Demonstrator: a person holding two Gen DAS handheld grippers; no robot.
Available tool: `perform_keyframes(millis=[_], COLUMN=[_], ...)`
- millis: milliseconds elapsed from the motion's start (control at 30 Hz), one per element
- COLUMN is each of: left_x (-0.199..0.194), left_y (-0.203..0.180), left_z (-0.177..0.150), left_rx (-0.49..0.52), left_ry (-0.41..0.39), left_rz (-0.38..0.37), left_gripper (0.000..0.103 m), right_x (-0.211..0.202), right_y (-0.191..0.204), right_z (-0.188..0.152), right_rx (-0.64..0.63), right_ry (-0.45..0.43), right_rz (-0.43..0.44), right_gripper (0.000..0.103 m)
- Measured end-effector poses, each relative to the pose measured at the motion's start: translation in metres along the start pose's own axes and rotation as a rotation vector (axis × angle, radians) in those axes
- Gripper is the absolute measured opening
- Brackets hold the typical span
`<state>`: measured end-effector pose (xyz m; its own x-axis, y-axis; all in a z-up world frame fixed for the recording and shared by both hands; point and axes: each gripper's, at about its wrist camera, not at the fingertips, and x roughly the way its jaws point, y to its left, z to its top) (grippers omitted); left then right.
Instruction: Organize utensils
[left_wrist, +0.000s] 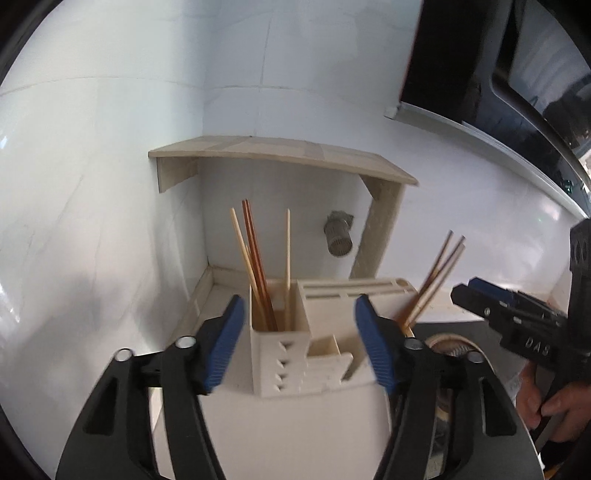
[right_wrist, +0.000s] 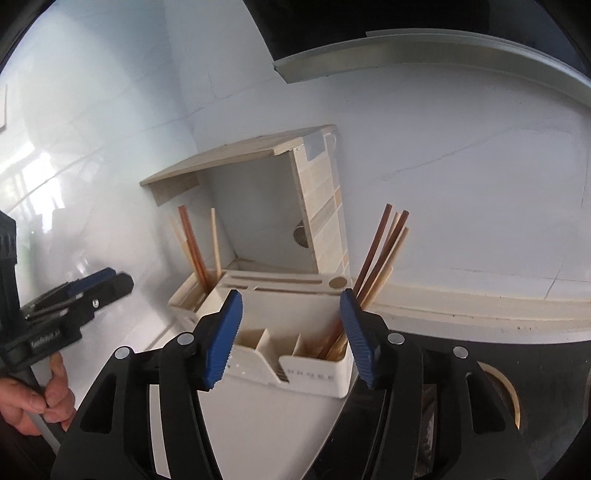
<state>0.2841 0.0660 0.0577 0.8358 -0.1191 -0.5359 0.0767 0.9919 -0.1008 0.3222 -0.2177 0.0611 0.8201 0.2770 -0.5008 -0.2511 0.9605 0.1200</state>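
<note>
A cream utensil holder with several compartments stands on the white counter in a tiled corner. Light and reddish chopsticks stand upright in its tall left compartment. More chopsticks lean out of its right end. My left gripper is open in front of the left compartment, with nothing between its blue pads. In the right wrist view my right gripper is open before the holder, near the right-end chopsticks, and holds nothing. Each gripper also shows in the other's view: the right gripper and the left gripper.
A wooden shelf hangs on the wall above the holder, with a metal strainer-like fitting beneath it. A dark stove top with a round ring lies to the right. A person's hand grips the left tool's handle.
</note>
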Motion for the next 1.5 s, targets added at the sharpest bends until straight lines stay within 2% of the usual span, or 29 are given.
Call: perform_keyframes(millis=[200, 267, 400, 533, 767, 1133, 1500], left_x=[-0.016, -0.022, -0.032, -0.040, -0.048, -0.060, -0.067], left_y=[-0.005, -0.007, -0.013, -0.018, -0.019, -0.018, -0.021], left_z=[-0.015, -0.021, -0.033, -0.042, -0.046, -0.060, -0.070], left_rx=[-0.006, -0.005, 0.022, 0.052, 0.037, 0.012, -0.001], left_ry=[0.031, 0.044, 0.052, 0.053, 0.061, 0.030, 0.035], left_rz=[0.005, -0.007, -0.005, -0.005, 0.009, 0.063, 0.047], left_gripper=[0.081, 0.082, 0.092, 0.096, 0.097, 0.097, 0.097], right_x=[-0.022, -0.029, -0.039, -0.049, -0.062, -0.078, -0.089], right_y=[0.004, 0.006, 0.006, 0.006, 0.006, 0.011, 0.012], right_z=[-0.007, -0.011, -0.015, -0.020, -0.030, -0.056, -0.069], right_rx=[-0.049, -0.069, -0.091, -0.094, -0.107, -0.113, -0.077], right_ry=[0.012, 0.018, 0.036, 0.037, 0.038, 0.057, 0.032], right_rz=[0.032, 0.042, 0.062, 0.079, 0.092, 0.100, 0.128], right_gripper=[0.067, 0.073, 0.076, 0.084, 0.096, 0.097, 0.097])
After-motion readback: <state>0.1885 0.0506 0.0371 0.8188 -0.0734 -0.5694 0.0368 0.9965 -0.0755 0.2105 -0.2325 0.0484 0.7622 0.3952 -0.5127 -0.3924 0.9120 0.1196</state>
